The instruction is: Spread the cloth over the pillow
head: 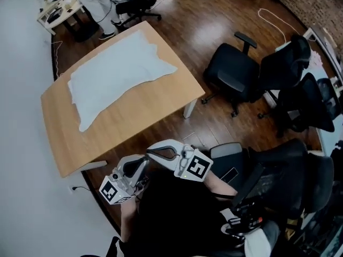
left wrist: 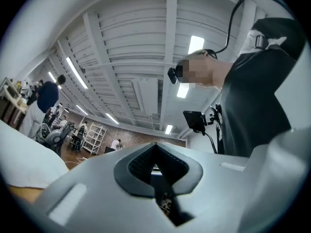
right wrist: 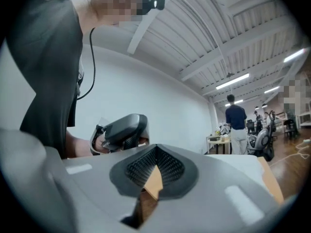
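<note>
A white cloth (head: 118, 71) lies spread along the wooden table (head: 144, 111), with a raised, padded shape beneath it; the pillow itself is hidden. Both grippers are held off the table, close to the person's body below its near edge. The left gripper (head: 140, 164) is shut with nothing in it, and in its own view the left gripper (left wrist: 155, 148) tilts up toward the ceiling. The right gripper (head: 153, 150) is also shut and empty. Seen in its own view, the right gripper (right wrist: 155, 152) faces the left gripper's handle (right wrist: 121, 130), with the cloth (right wrist: 243, 161) at the right.
Several black office chairs (head: 233, 71) stand to the right of the table on the wooden floor. A person (head: 99, 1) stands by a small table (head: 59, 9) beyond the far end. White cables (head: 273, 20) trail across the floor. A white wall runs along the left.
</note>
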`<state>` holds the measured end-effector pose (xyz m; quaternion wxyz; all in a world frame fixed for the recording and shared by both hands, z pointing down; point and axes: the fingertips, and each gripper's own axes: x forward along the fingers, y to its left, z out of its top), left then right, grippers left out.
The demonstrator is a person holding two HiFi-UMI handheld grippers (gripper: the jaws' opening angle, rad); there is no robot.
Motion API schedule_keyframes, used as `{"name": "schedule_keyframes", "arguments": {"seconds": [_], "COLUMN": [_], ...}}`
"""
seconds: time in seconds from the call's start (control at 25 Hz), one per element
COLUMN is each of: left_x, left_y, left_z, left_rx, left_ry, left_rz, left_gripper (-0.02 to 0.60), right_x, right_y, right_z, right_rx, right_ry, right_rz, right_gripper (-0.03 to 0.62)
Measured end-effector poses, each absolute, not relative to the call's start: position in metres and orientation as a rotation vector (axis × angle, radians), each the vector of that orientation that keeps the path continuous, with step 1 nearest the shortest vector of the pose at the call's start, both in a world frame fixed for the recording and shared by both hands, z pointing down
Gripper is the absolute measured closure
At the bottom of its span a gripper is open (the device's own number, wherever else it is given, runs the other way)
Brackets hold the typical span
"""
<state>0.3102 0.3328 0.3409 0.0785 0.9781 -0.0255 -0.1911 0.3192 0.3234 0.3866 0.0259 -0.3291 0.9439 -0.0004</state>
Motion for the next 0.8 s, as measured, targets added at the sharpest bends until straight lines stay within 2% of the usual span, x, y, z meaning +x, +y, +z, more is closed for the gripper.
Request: {"name": "schedule_keyframes", "arguments": {"seconds": [0.32, 0.8], "left_x": [0.241, 0.204], "left_y": [0.313, 0.312], "left_z": [0.337, 0.324], "left_rx": [2.886, 2.859], "left_ry": [-0.308, -0.261], "left_rz": [-0.617, -0.733], "left_gripper": [0.581, 0.581], "right_x": [0.345, 0.268], "right_y": [0.309, 0.314], "right_z": [0.390, 0.365], "right_rx": [-1.157, -1.004], "right_ry": [2.781, 2.861], "right_rz": [-0.173, -0.102], "right_gripper": [0.592, 0.593]}}
